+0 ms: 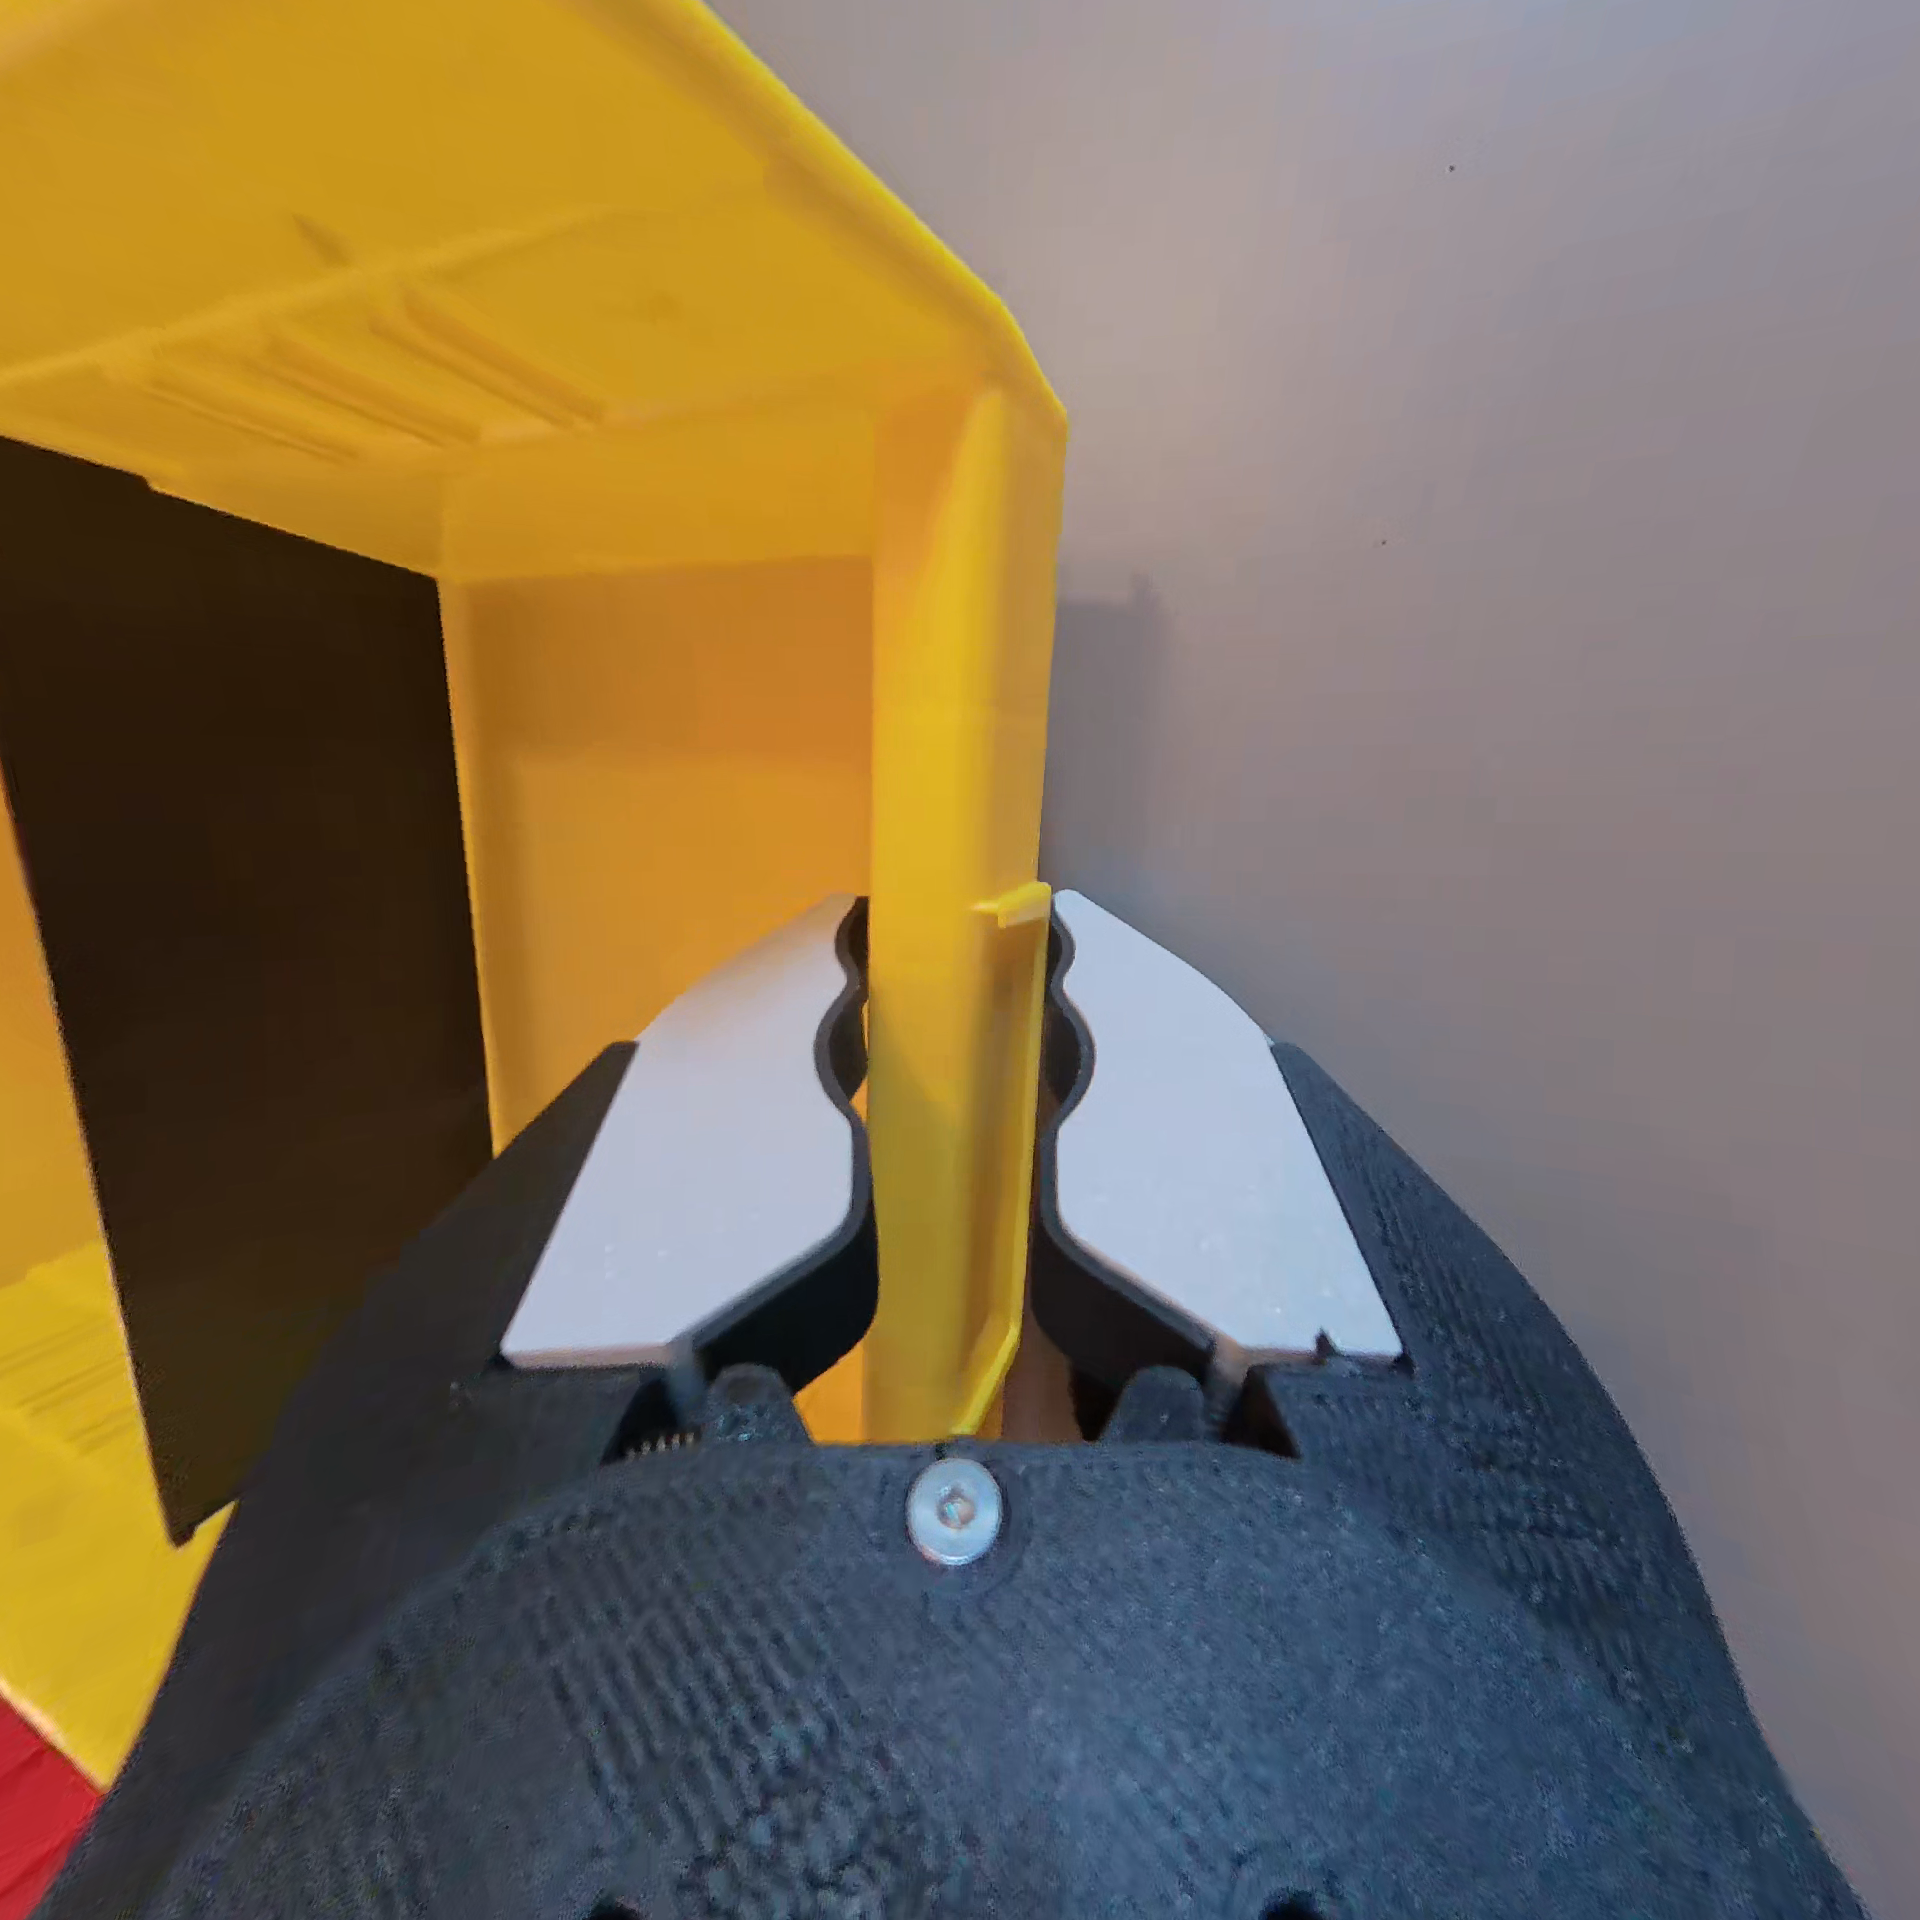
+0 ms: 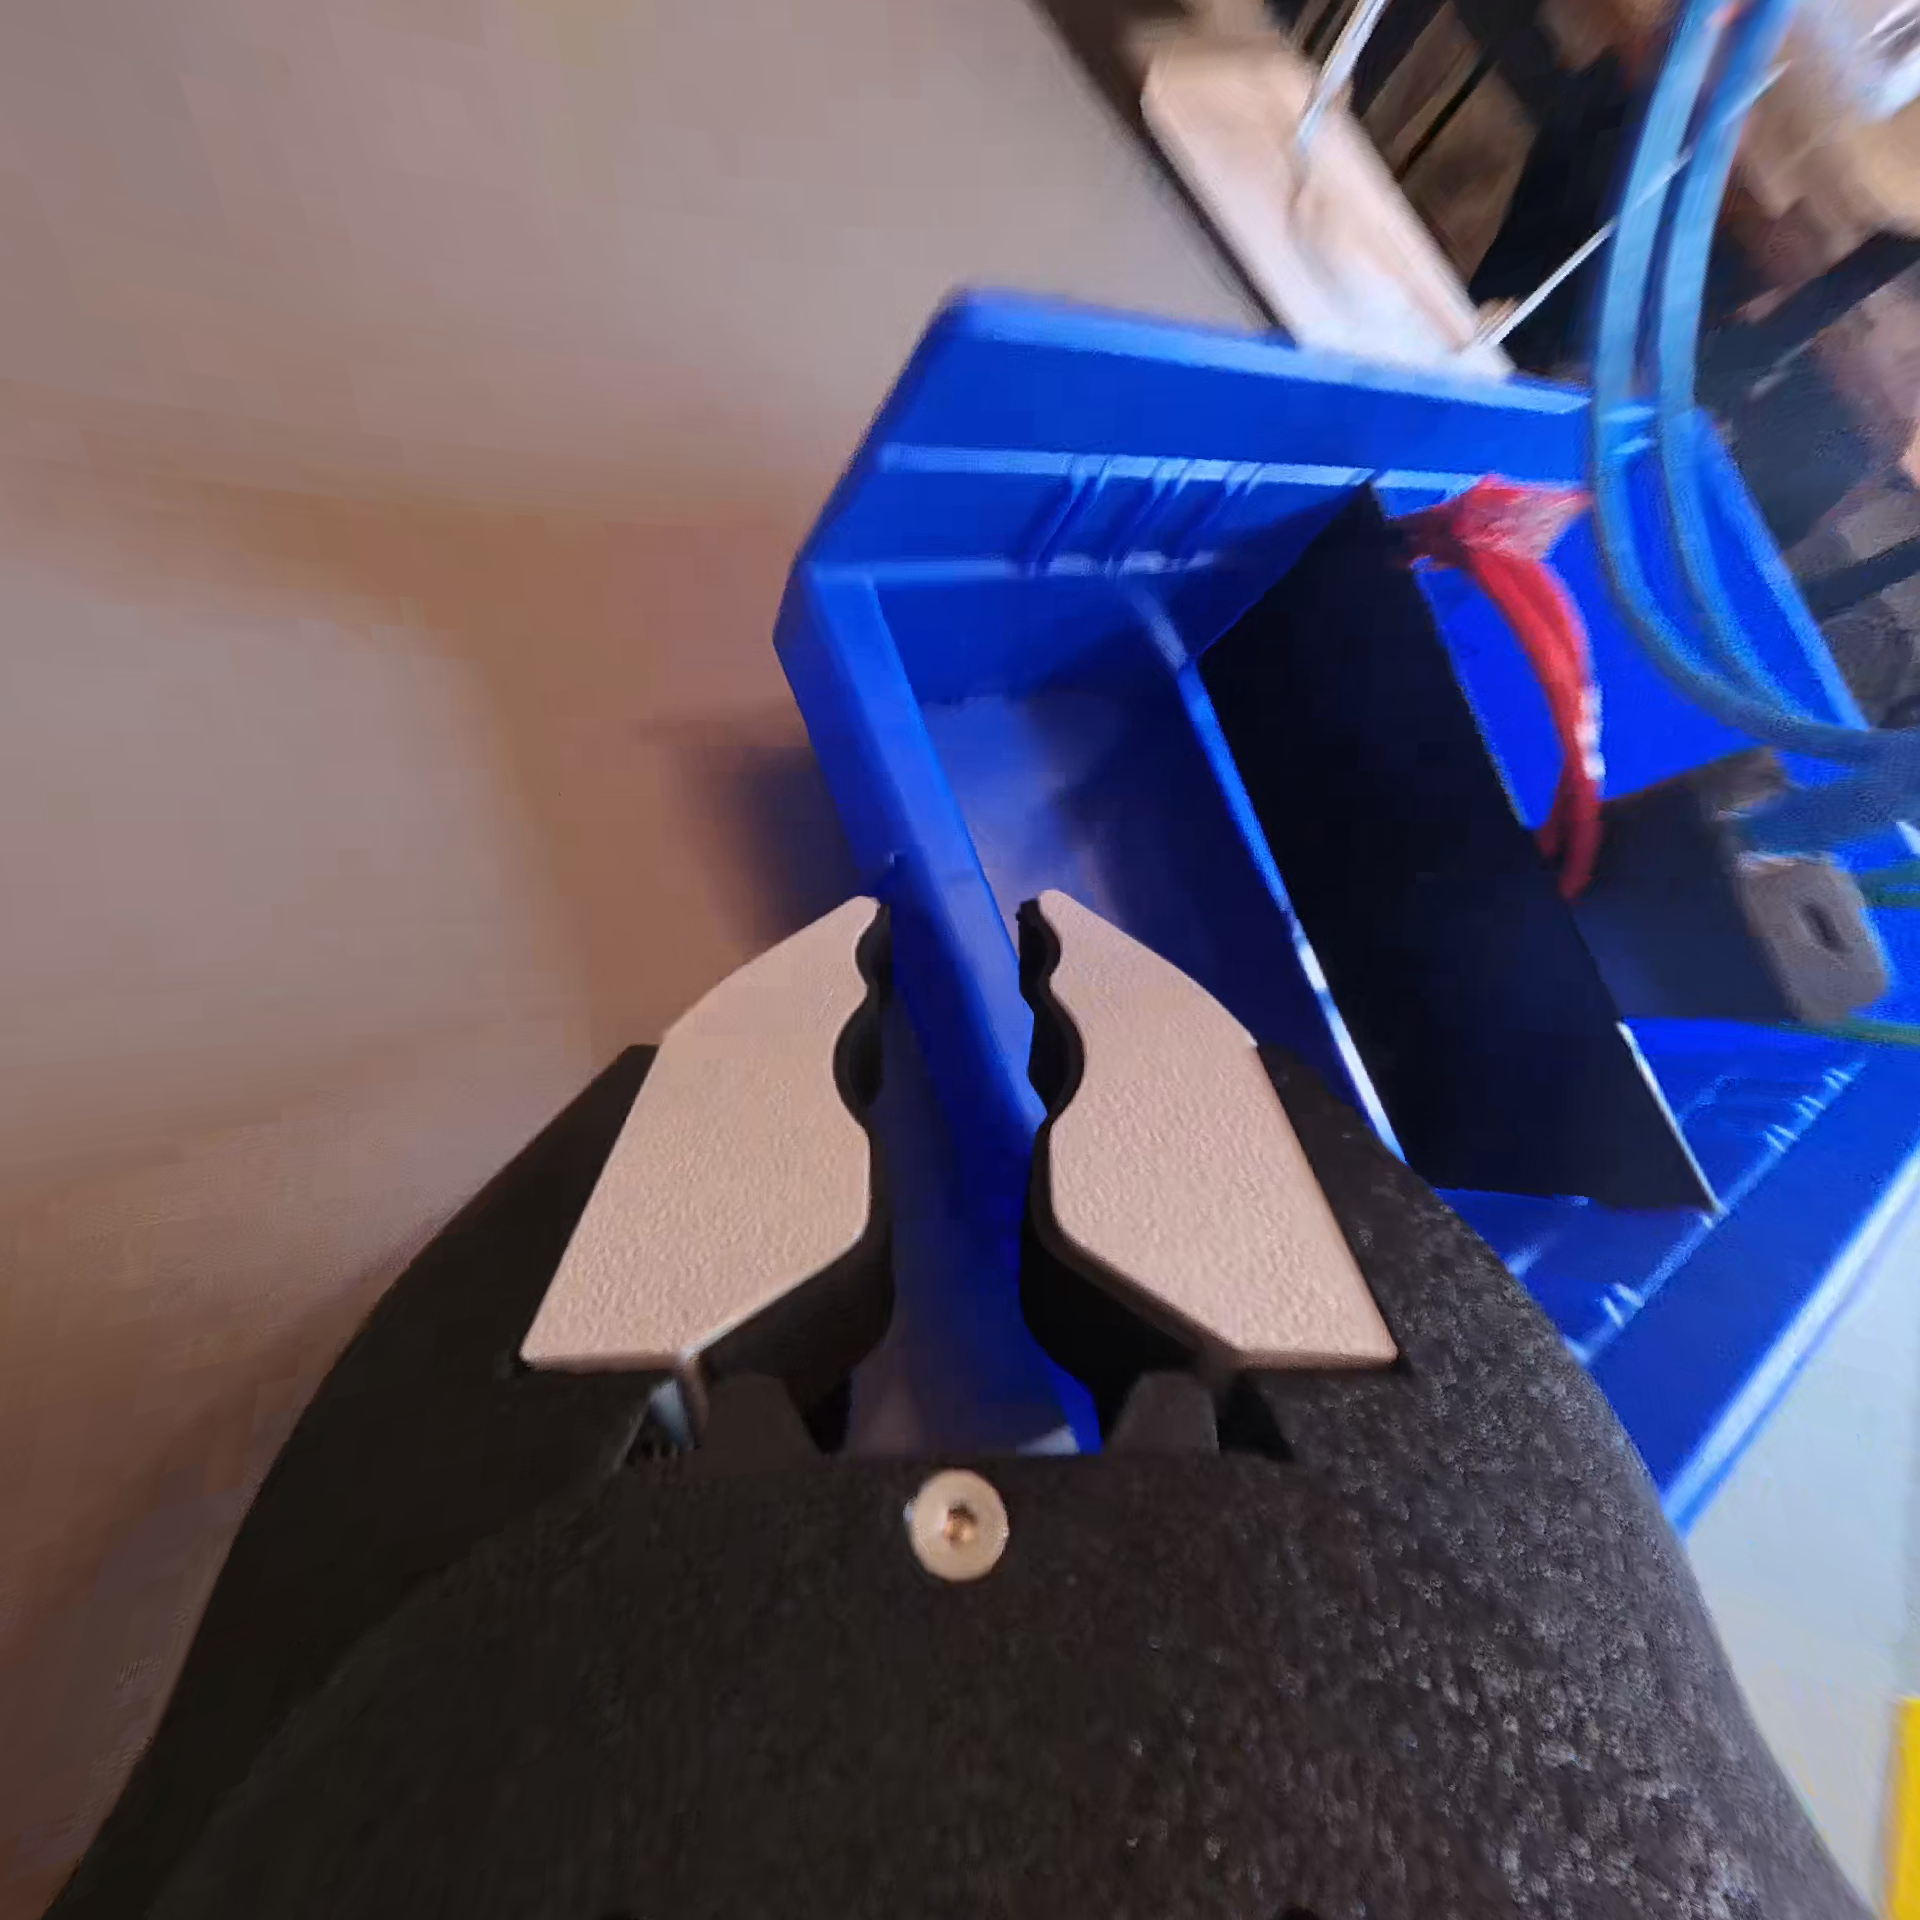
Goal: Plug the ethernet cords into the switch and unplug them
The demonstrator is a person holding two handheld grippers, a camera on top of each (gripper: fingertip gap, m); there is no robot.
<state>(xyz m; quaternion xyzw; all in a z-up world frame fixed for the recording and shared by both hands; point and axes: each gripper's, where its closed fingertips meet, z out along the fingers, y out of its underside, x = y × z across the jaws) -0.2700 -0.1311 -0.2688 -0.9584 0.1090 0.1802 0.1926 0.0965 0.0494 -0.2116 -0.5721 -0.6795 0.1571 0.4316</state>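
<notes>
**Both claws clamped on bin walls**

Your left gripper [image 1: 954, 914] is closed on the upright rim of a yellow bin [image 1: 665, 665], one finger inside the wall, one outside, both pressing it. A black divider panel [image 1: 229, 935] stands inside the bin, and a red patch [image 1: 36, 1756] shows at the lower left corner.

Your right gripper [image 2: 954, 914] grips the wall of a blue bin [image 2: 1091, 540] the same way, astride its rim near a corner. A black divider [image 2: 1434, 935] crosses that bin; beyond it lie red cords [image 2: 1558, 707], blue ethernet cords [image 2: 1704, 520] looping upward, and a dark boxy device [image 2: 1766, 894] that may be the switch.

Both bins sit on a pale grey-beige surface [image 1: 1507, 623].

The right view is motion-blurred, so you cannot tell whether any cord is plugged in; the background clutter at the top right is unreadable.
</notes>
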